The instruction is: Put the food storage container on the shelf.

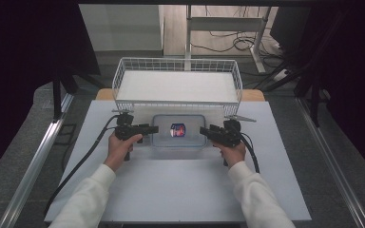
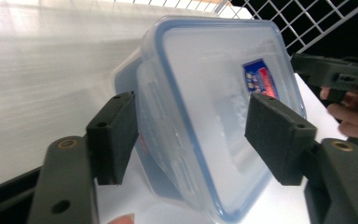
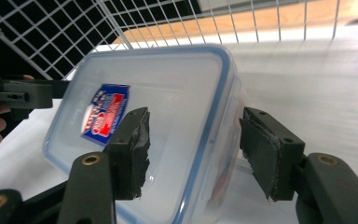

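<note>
**Two tools bracket the lidded box from either end**

Centre of the high view: a clear plastic container (image 1: 178, 136) with a blue-rimmed lid sits flat on the white table (image 1: 180, 190), just in front of a white wire basket (image 1: 177, 66) that fills the upper middle of the frame. A red-and-blue label (image 1: 177, 129) marks the lid.

The left tool (image 1: 153, 129) comes in at the container's left end, the right tool (image 1: 203, 130) at its right end, both pointing inward along the same line. That mirrored setup looks deliberate: one box, two short ends, an even two-sided hold.

In the left gripper view the jaws stand spread, one pad low beside the container's wall, the other over the lid, with the lid's edge running between them. No squeeze yet. The right gripper view tells the same story: jaws apart, the blue rim passing through the gap, pads clear of the plastic.

My read is that each tool is lined up to pinch the rim, probably so the box lifts level toward the basket behind it.
</note>
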The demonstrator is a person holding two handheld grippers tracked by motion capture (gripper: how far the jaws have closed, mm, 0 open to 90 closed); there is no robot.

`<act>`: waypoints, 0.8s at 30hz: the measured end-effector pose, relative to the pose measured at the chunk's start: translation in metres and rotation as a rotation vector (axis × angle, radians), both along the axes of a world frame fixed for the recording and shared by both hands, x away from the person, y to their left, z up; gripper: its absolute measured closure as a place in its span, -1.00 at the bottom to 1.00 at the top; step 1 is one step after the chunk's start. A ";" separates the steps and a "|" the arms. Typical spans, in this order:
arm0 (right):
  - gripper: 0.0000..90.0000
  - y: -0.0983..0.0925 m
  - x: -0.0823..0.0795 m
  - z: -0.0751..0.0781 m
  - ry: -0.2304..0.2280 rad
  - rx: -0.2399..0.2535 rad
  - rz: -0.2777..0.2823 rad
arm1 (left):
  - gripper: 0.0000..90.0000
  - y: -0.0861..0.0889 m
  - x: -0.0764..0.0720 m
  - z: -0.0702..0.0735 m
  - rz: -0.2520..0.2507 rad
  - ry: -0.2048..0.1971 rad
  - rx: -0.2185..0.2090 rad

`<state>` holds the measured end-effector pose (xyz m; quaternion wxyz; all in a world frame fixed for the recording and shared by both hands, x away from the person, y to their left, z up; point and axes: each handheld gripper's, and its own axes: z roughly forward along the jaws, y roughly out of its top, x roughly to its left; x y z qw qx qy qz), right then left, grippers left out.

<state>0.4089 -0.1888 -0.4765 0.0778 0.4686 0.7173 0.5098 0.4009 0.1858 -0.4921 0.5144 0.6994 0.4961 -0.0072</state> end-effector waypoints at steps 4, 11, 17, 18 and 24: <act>-0.04 -0.005 -0.015 0.011 -0.052 -0.038 0.055 | -0.33 0.002 -0.021 0.009 -0.015 -0.045 0.048; 0.01 -0.004 -0.048 0.016 -0.104 -0.182 0.161 | -0.39 0.009 -0.062 0.014 -0.067 -0.078 0.109; 0.30 0.003 -0.070 0.012 -0.120 -0.280 0.236 | -0.39 0.015 -0.095 0.009 -0.093 -0.066 0.135; 0.37 0.005 -0.072 0.011 -0.120 -0.292 0.250 | -0.40 0.015 -0.100 0.007 -0.101 -0.061 0.144; 0.76 0.013 -0.075 0.002 -0.129 -0.334 0.271 | -0.41 0.008 -0.127 -0.001 -0.139 -0.062 0.248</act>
